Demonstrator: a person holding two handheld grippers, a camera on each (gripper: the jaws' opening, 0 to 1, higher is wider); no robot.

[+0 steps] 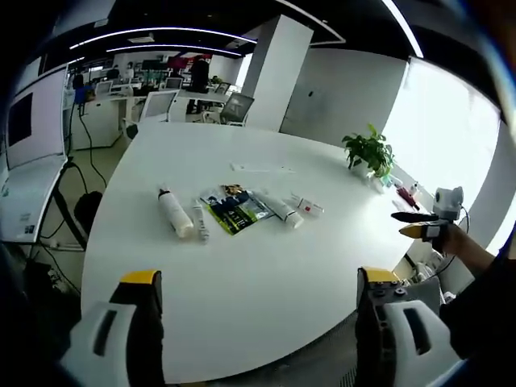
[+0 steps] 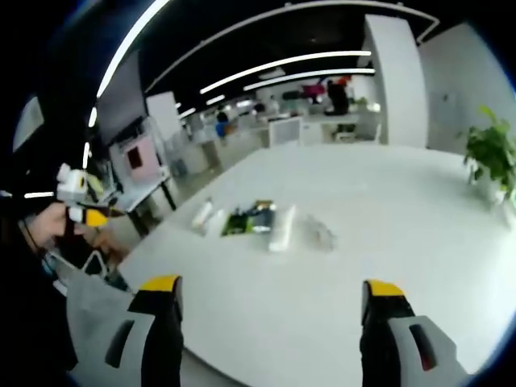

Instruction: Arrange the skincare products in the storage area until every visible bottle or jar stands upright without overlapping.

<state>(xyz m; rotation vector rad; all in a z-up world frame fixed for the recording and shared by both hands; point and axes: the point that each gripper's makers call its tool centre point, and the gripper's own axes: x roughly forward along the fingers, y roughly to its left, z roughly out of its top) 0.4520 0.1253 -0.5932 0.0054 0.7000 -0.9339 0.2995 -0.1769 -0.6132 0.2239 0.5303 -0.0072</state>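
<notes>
On the white round table [image 1: 266,322], well ahead of both my claws, the skincare products lie flat in a loose row: a white bottle [image 1: 175,214], a slim tube [image 1: 199,221], a dark printed pouch [image 1: 234,210], a white tube [image 1: 280,210] and a small clear vial [image 1: 307,205]. My left gripper [image 1: 258,282] and right gripper [image 2: 274,289] both stand apart, empty. The risk, I judge: round bottles rolling off my jaws, or knocking neighbours since they lie so close.

Strong daylight floods in from the window wall [image 1: 451,137], blown out to pure white, and ceiling light strips [image 2: 282,64] add to it, so the white bench [image 1: 266,258] glares. The right gripper view is softly blurred throughout; both views bend heavily at their edges.
</notes>
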